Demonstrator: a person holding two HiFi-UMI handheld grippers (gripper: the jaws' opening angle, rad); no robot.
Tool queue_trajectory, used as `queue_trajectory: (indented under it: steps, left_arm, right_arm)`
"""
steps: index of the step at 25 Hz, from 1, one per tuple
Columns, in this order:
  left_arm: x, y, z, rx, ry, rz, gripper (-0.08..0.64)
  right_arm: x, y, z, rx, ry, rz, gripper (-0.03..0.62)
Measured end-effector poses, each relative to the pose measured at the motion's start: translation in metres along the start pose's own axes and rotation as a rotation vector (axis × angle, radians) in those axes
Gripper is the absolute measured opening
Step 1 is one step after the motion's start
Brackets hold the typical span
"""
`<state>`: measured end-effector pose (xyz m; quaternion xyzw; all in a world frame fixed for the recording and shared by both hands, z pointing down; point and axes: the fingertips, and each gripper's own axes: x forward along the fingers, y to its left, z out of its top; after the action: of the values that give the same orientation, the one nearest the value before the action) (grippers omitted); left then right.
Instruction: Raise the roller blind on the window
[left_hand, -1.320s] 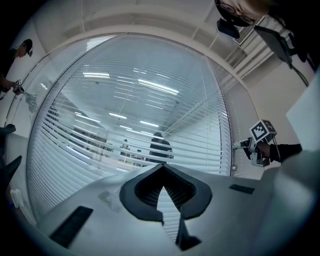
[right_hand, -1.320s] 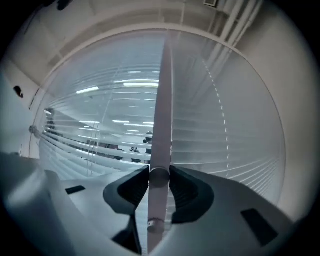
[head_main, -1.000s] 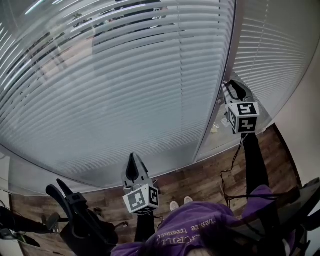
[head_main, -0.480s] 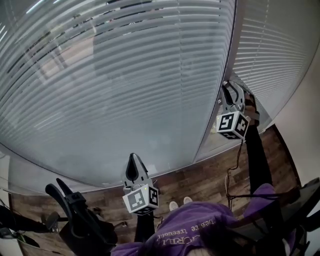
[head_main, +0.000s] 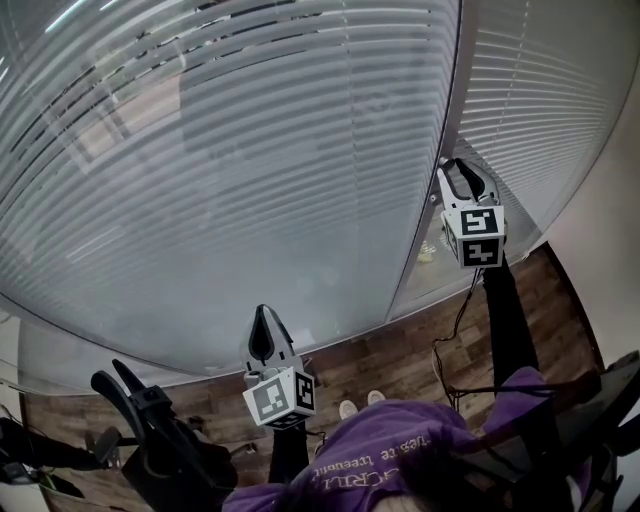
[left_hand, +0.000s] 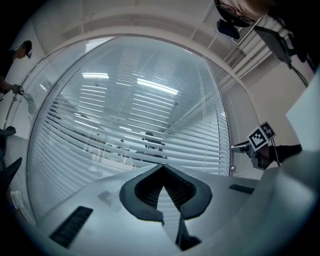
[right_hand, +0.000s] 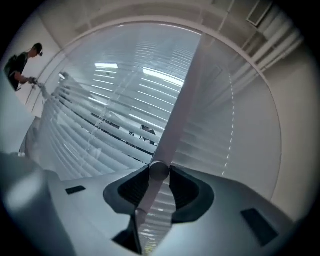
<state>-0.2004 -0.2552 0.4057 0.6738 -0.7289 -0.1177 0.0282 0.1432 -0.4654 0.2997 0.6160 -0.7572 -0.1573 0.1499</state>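
At the window post (head_main: 453, 80), the right gripper (head_main: 452, 168) clamps a round knob (right_hand: 159, 171) beside the lowered slatted blind (head_main: 250, 180) covering the glass, while the left gripper (head_main: 264, 314) hangs clenched and empty.

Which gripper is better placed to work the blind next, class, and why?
Right. The right gripper is shut on the round knob at the window frame, beside the blind. The left gripper, shut on nothing, is well clear of it.
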Motion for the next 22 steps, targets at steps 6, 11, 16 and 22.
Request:
queue_trajectory:
  steps: [6, 11, 16, 22]
  left_arm:
    - [-0.0008, 0.0021, 0.0007, 0.0, -0.002, 0.001, 0.0]
    - [-0.0032, 0.006, -0.0056, -0.005, -0.003, 0.0, 0.0]
    - [-0.0044, 0.0048, -0.0022, -0.013, 0.0, 0.005, 0.0]
    - [-0.0017, 0.0056, -0.0014, -0.013, -0.001, 0.008, 0.0]
  right_arm:
    - [0.0039, 0.0003, -0.0006, 0.186, -0.017, 0.036, 0.123]
    - [0.0058, 0.0047, -0.0059, 0.184, -0.008, 0.019, 0.123]
    - [0.0025, 0.0004, -0.0007, 0.104, -0.002, 0.01, 0.123]
    - [0.004, 0.0002, 0.0015, 0.019, -0.002, -0.009, 0.123]
